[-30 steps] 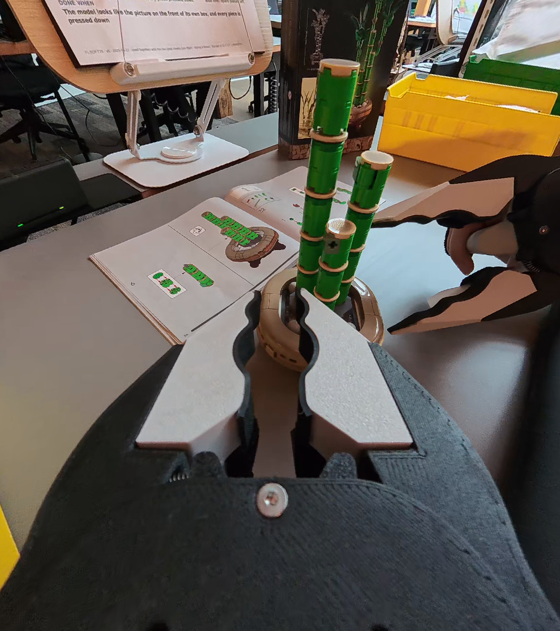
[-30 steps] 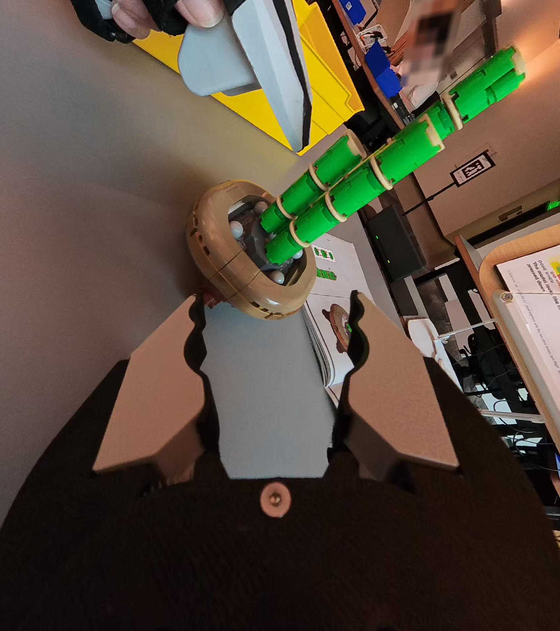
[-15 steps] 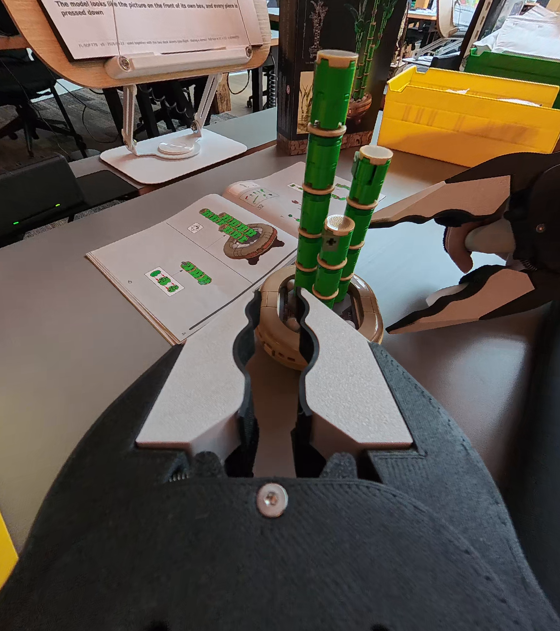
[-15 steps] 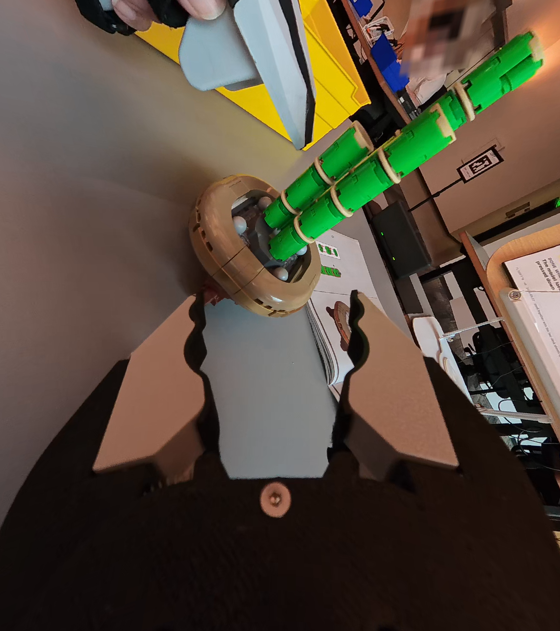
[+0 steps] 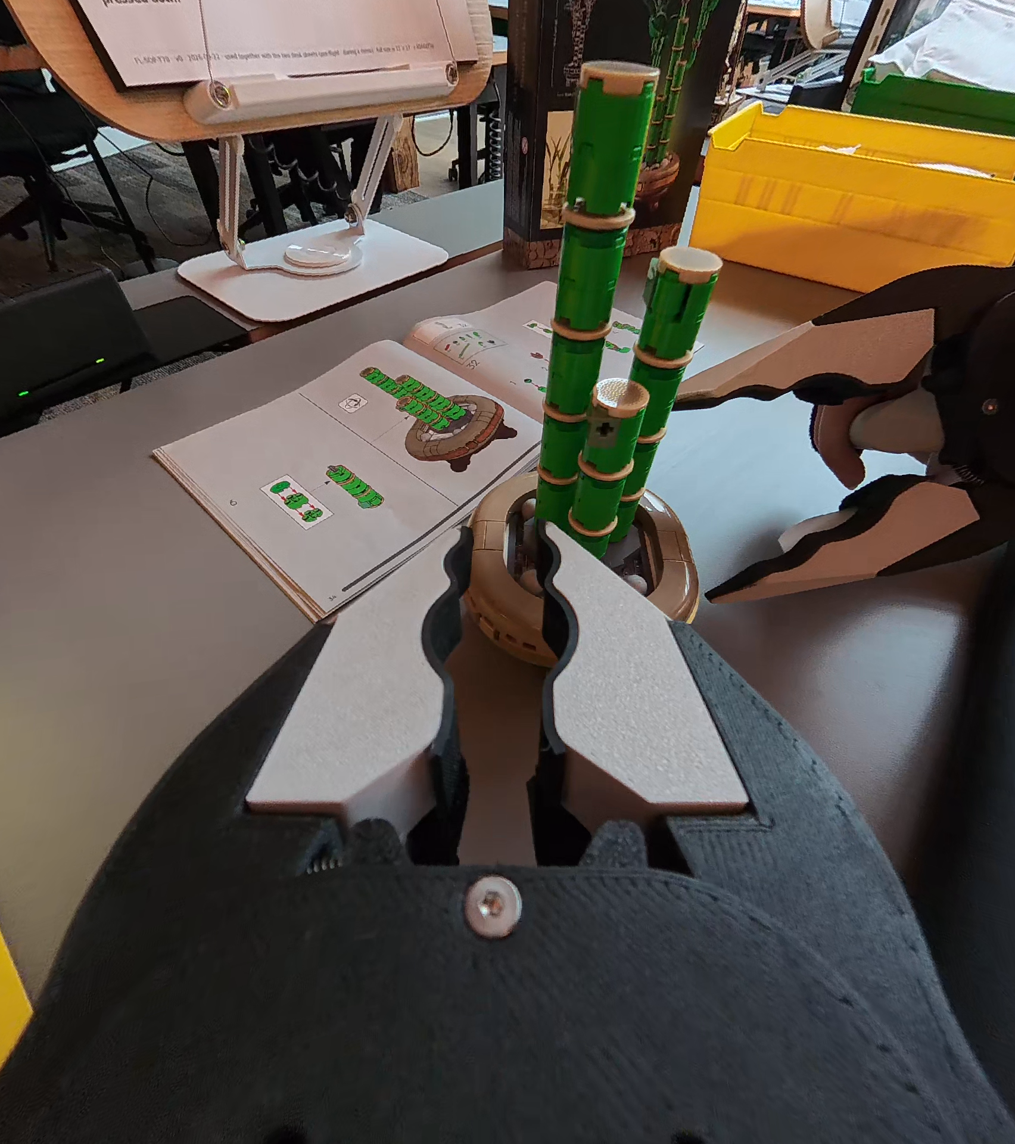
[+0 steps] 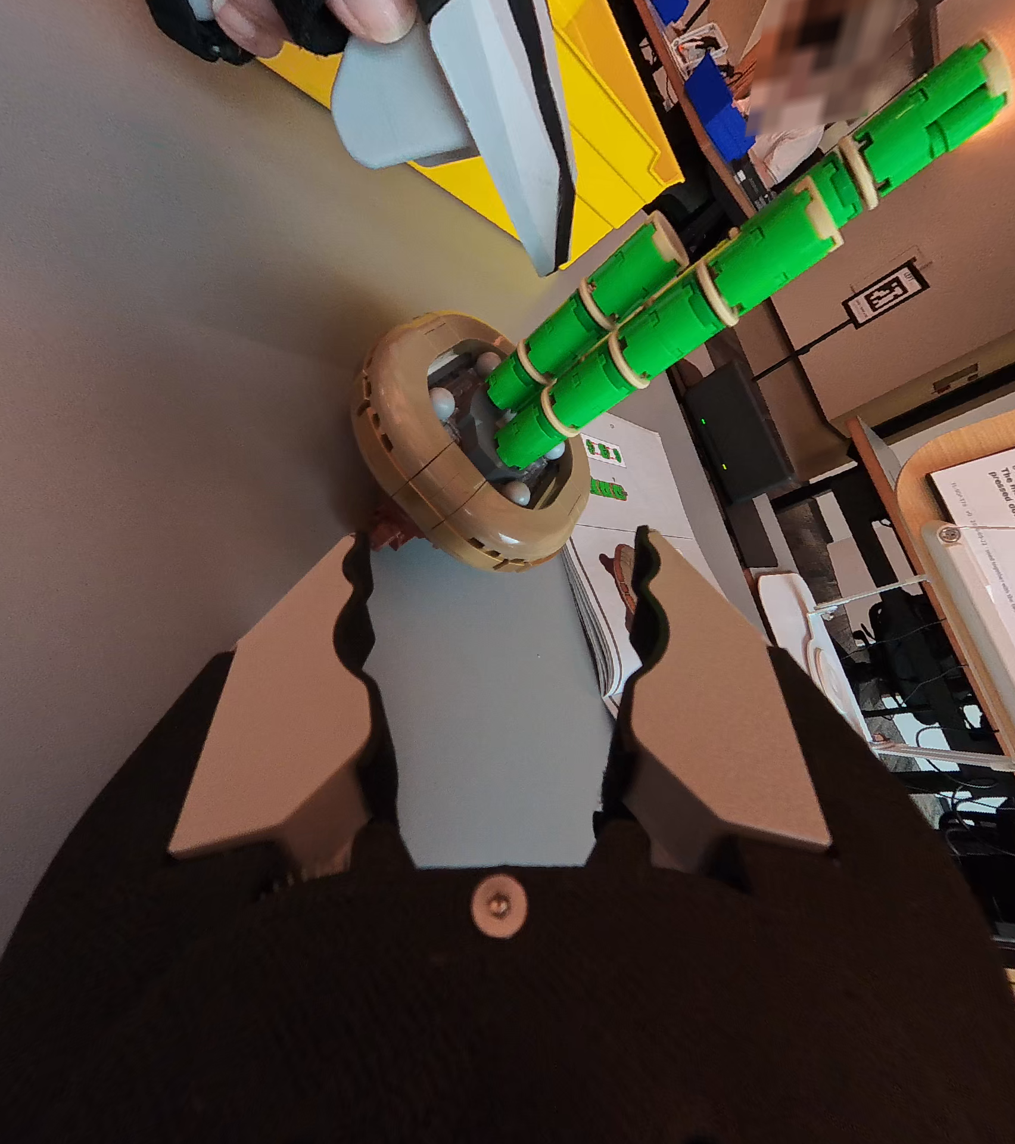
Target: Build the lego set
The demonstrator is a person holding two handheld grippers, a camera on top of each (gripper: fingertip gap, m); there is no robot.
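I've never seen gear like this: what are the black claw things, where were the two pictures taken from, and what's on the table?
No robot here: a person holds a two-fingered clamp in each hand, and each clamp carries a camera looking along its fingers. One picture is from the left gripper, the other from the right gripper, whose view is tipped sideways. On the grey table stands a Lego bamboo model: three green stalks in a tan pot. Beside it lies an open instruction booklet; farther back the set's box, a yellow bin and a white document stand. Both grippers are empty: the right wide open, the left with a narrow gap.
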